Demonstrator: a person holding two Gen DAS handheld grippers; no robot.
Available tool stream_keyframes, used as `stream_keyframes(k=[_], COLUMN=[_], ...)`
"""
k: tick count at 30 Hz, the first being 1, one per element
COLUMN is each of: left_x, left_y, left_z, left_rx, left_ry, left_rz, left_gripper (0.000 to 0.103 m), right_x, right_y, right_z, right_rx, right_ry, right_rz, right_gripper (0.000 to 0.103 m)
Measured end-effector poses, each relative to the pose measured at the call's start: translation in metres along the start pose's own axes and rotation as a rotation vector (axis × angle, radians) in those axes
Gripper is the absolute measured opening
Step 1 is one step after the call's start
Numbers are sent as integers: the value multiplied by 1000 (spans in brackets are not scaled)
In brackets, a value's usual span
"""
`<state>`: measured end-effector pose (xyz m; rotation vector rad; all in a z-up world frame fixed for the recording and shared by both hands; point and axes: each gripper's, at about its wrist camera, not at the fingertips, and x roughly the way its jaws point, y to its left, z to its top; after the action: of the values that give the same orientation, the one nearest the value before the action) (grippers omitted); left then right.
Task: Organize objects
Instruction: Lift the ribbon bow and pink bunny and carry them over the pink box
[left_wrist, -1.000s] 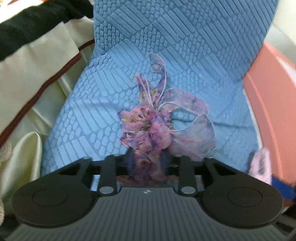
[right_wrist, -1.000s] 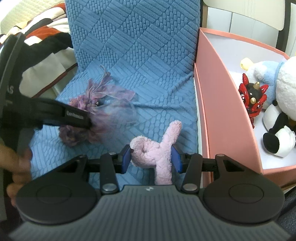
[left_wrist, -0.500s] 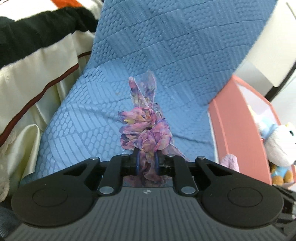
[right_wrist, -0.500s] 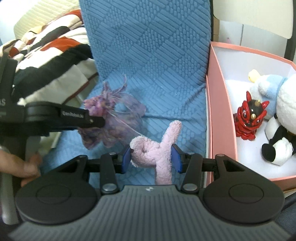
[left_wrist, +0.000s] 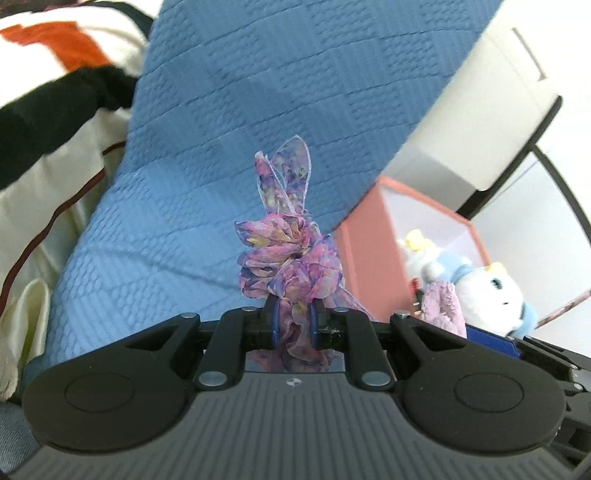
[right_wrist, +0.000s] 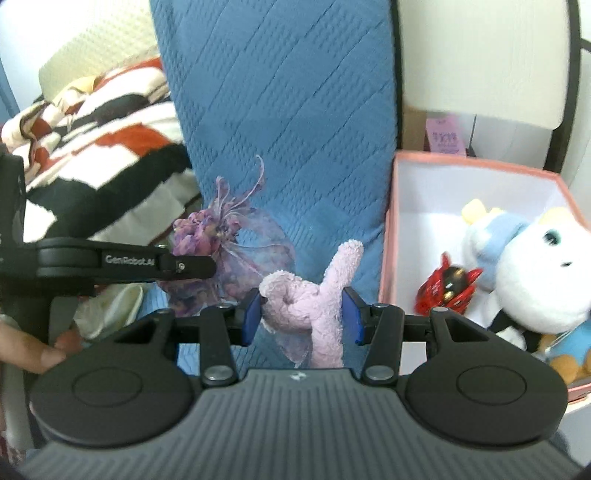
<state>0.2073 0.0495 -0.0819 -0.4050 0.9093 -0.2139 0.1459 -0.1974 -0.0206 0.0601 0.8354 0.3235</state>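
Observation:
My left gripper (left_wrist: 292, 325) is shut on a purple floral ribbon scrunchie (left_wrist: 288, 254) and holds it up in front of the blue quilted chair (left_wrist: 229, 122). The scrunchie also shows in the right wrist view (right_wrist: 225, 251), clamped by the left gripper (right_wrist: 207, 266). My right gripper (right_wrist: 302, 317) is shut on a pink plush toy (right_wrist: 314, 302), held in the air beside the pink storage box (right_wrist: 389, 221). The pink plush also shows in the left wrist view (left_wrist: 441, 306).
The pink box (left_wrist: 373, 236) stands right of the chair and holds a white plush with blue (right_wrist: 535, 273), a small red figure (right_wrist: 448, 284) and other soft toys. A striped red, black and cream blanket (right_wrist: 96, 147) lies to the left.
Both grippers have risen with their loads and swung right toward the box. The left gripper closed on the scrunchie a second ago and has lifted it off the seat.

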Motion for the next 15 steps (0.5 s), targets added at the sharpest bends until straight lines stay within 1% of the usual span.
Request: stream_keyframes(k=[3,8,15], left_x=[-6,-11,-3], left_y=[-19,-50,-101], left_z=[9,18,21], left_rx=[27,50,107], left_ry=[-9,-12,1], left_rz=[-17,-67,-121], left_gripper=[18,18,18], right_x=[-14,-34,-55], right_y=[-11,-34,-70], right_z=[9,17,18], right_rx=[-5,0,46], right_ry=[-33,-71,-103], right_rz=[-17,-48,-96], right_gripper=[50,50,50])
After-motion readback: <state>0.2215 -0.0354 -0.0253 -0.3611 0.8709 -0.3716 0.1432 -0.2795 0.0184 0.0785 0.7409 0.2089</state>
